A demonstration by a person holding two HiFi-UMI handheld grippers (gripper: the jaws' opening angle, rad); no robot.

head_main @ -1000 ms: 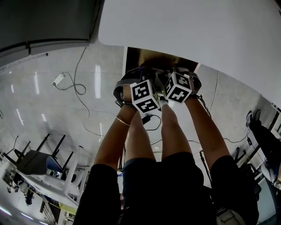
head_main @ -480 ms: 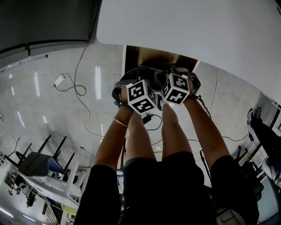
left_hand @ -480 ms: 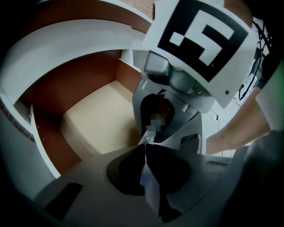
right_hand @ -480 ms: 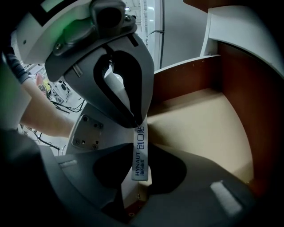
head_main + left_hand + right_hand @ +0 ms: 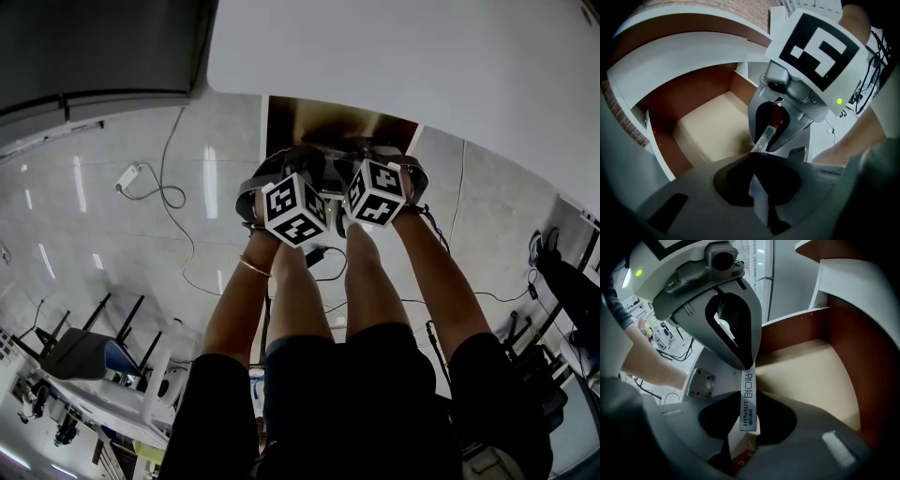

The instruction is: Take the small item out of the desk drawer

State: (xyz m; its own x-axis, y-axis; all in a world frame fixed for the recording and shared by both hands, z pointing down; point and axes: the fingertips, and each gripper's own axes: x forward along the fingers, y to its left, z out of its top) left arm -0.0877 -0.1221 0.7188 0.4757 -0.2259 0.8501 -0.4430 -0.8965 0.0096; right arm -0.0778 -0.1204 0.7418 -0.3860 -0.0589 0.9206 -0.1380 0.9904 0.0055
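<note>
Both grippers hang over the open desk drawer (image 5: pixel 328 122). Its pale floor (image 5: pixel 712 122) is bare. The small item is a white strip (image 5: pixel 747 401) with dark print, a wrapped plaster, and it stands up between the two grippers. My left gripper (image 5: pixel 747 367) has just been closing and now pinches the strip's upper end. My right gripper (image 5: pixel 761 149) has the strip (image 5: pixel 764 139) between its fingers and grips it across its width. In the head view only the two marker cubes (image 5: pixel 295 208) show, side by side.
The white desk top (image 5: pixel 422 66) spans the far side above the drawer. Cables (image 5: pixel 169 178) and a power adapter (image 5: pixel 125 171) lie on the glossy floor at left. Chairs (image 5: pixel 75 347) stand at lower left. The person's legs (image 5: pixel 328 356) fill the lower middle.
The left gripper's cube has rolled a little and drifted slightly left and down. The right cube has barely moved.
</note>
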